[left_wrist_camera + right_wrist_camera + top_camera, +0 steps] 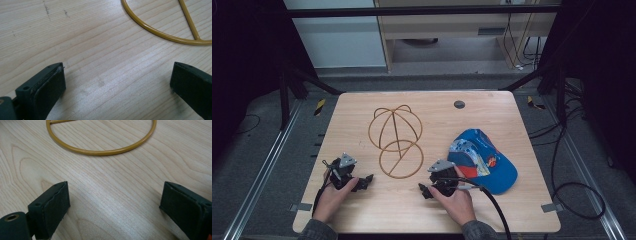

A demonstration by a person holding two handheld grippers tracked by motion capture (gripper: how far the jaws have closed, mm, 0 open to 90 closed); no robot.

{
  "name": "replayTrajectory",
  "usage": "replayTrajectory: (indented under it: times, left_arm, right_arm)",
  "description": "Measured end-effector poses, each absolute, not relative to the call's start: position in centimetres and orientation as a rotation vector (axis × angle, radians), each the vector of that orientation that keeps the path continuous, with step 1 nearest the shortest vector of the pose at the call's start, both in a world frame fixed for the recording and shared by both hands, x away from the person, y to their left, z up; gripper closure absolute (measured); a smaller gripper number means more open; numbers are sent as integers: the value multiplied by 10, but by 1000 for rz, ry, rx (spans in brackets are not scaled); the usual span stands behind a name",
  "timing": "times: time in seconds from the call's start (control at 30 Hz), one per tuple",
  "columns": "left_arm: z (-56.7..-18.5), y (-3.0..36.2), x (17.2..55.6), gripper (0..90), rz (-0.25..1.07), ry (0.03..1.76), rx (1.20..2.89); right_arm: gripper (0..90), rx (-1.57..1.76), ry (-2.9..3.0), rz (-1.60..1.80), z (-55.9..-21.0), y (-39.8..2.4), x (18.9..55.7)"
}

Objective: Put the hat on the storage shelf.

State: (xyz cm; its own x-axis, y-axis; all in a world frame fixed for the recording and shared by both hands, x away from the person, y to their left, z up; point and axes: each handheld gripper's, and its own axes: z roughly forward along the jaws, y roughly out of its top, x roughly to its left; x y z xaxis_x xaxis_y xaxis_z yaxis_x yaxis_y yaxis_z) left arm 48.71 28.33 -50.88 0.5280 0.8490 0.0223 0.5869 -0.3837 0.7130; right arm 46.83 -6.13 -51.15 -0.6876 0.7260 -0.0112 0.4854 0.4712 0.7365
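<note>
One gold wire frame (394, 141) lies at the centre of the light wooden surface (492, 205), and one blue cap (484, 160) lies to its right. Two grippers rest near the front edge: the left gripper (367, 181) and the right gripper (424, 191), each with jaws wide apart and nothing between them, just short of the frame's lower ring. Grey carpet and black struts surround the surface.
</note>
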Motion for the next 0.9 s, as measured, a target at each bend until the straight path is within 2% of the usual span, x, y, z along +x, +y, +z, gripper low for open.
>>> replayTrajectory:
  times: [0.5,0.6,0.9]
  left_arm:
    - [-509,283,487,0,516,1166,2111]
    - [-509,283,487,0,516,1166,2111]
    - [-509,283,487,0,516,1166,2111]
  right_arm:
    - [88,1032,2400,1045,-511,-61,468]
    - [118,1020,2462,948,-502,-59,469]
    - [100,894,2467,899,-455,-66,465]
